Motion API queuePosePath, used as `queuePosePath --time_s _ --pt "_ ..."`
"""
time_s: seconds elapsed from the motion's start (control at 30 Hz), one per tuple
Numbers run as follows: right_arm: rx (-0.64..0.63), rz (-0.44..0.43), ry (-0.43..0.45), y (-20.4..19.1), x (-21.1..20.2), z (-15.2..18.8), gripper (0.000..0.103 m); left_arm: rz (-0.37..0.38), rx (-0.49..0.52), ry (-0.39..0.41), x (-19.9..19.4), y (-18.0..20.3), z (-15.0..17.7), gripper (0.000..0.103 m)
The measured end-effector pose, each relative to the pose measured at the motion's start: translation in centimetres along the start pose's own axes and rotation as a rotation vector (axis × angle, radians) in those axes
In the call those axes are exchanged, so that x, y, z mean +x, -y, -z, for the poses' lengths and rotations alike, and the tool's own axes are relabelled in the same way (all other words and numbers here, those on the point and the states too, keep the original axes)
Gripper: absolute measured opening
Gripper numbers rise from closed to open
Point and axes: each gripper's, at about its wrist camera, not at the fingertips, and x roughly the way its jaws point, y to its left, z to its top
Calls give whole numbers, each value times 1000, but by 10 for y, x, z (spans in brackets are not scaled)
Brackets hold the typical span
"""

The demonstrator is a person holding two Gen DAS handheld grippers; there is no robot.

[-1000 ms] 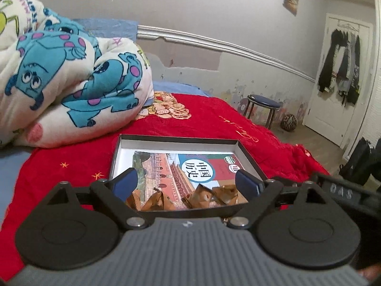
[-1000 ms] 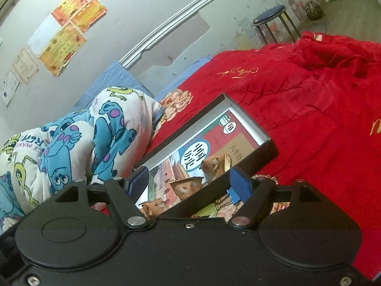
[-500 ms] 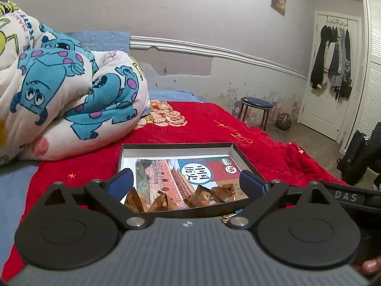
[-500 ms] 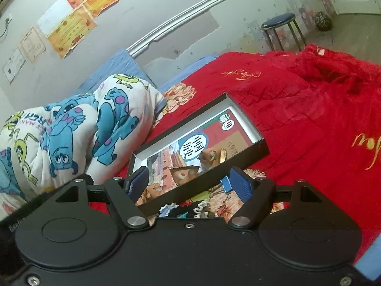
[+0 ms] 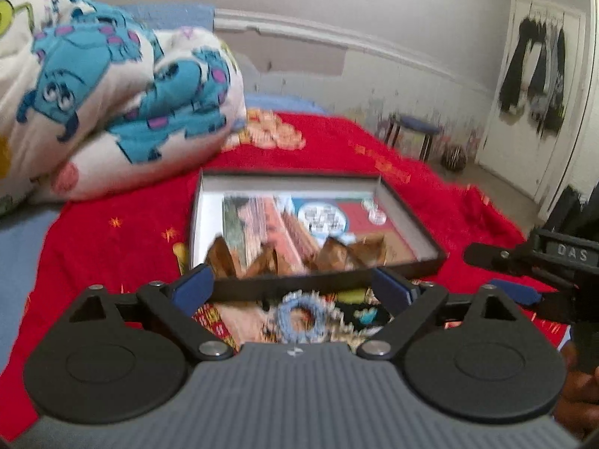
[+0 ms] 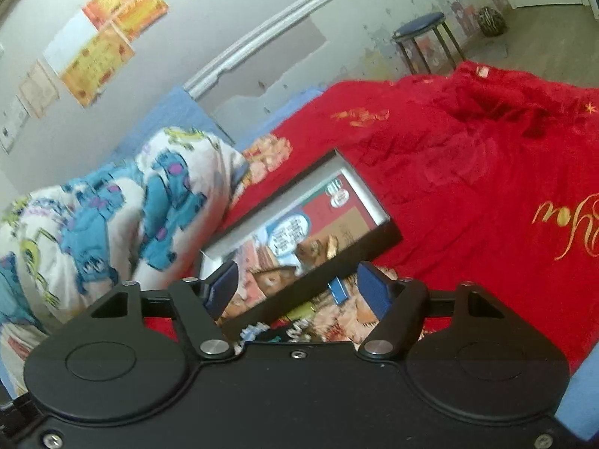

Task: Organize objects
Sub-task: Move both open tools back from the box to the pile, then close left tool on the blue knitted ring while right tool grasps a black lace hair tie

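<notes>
Just ahead of the left gripper [image 5: 292, 292], a shallow black cardboard tray [image 5: 325, 284] holding brown wrappers [image 5: 337, 256] is seen; its jaws, closing, grip nothing. A pale-blue beaded ring [image 5: 299, 318] lies below. The right gripper [image 6: 297, 286], also closing, holds nothing, likely readied for collecting.

The right gripper [image 6: 297, 286] is seen from behind, its blue-padded jaws closing with nothing pressed between the pads. Beyond them a shallow black box [image 6: 378, 241] lies on a red bedspread [image 6: 486, 187], its near wall crossing the gap between the jaws. Inside the box a printed picture sheet [image 6: 295, 228] and crumpled brown wrappers [image 6: 318, 247] can be made out. Small mixed items [image 6: 299, 327], blurred, are heaped just in front of the box. A cartoon-monster quilt [image 6: 123, 209] is bunched at the left. A blue-topped stool [image 6: 421, 24] stands by the wall, and yellow certificates [image 6: 101, 52] are pinned above.
</notes>
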Motion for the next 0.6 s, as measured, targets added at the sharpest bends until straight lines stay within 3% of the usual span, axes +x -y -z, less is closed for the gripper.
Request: queuePosePath --time_s 0.1,0.27,0.43,0.6 --pt "34 -9 -62 3 23 7 60 2 -12 -61 18 -1 6 87" --pt "59 -71 -184 1 68 13 43 -69 -55 -127 45 -10 13 80" --pt "16 -55 -230 -8 97 21 40 -108 -147 -199 71 -22 22 68" --pt "22 -50 -244 -7 103 26 39 -118 -122 -235 88 -15 28 63"
